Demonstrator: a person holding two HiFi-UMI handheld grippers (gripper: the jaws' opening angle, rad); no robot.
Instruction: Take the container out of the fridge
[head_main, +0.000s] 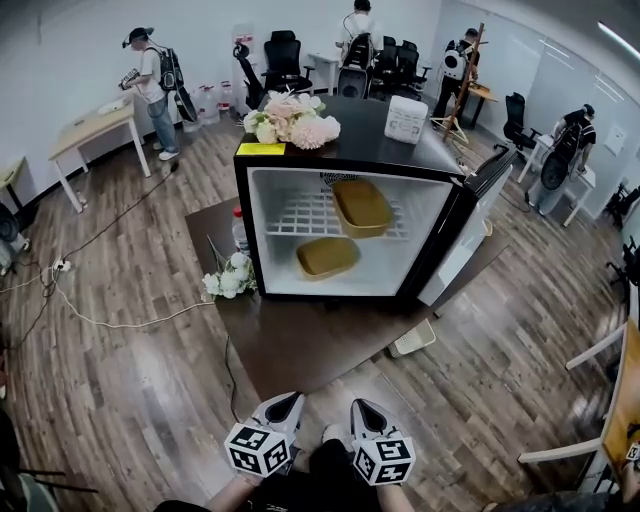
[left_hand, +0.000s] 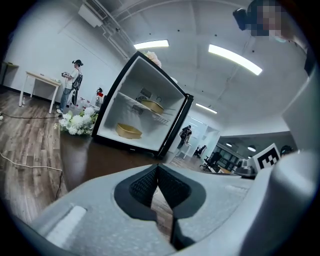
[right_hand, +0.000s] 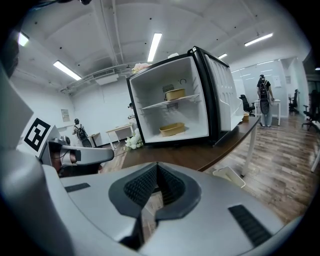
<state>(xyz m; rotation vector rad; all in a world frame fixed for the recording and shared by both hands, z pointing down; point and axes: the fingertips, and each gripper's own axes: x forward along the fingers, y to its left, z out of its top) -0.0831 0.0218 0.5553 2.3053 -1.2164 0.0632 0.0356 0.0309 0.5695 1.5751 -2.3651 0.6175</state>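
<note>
Two tan oblong containers inside the open fridge (head_main: 380, 150): upper container (head_main: 362, 205) lies on the white wire shelf (head_main: 300, 215), toward its 3 o'clock end; lower container (head_main: 327, 257) lies on the fridge floor, at 7 o'clock of the upper one. Neither is touched. Fridge is a small black unit with a white interior, standing on a dark brown desk (head_main: 300, 340); its door (head_main: 470, 225) hangs wide open on the 3 o'clock side. On the fridge top: pink bouquet (head_main: 292, 120) at the 10 o'clock corner, white box (head_main: 406, 120) toward 2 o'clock, yellow label (head_main: 261, 149) at the front edge. On the desk at 8 o'clock of the fridge, just beside it: white flowers (head_main: 228, 280) and a red-capped bottle (head_main: 240, 232). Left tongs (head_main: 290, 400) and right tongs (head_main: 358, 406) sit side by side at 6 o'clock of the fridge, well apart from it, both pointing toward the open front. Each pair of tongs is closed, pads meeting at the tips, nothing gripped. A flat white tray-like piece (head_main: 415, 340) lies on the wood floor at the desk's 4 o'clock edge.
</note>
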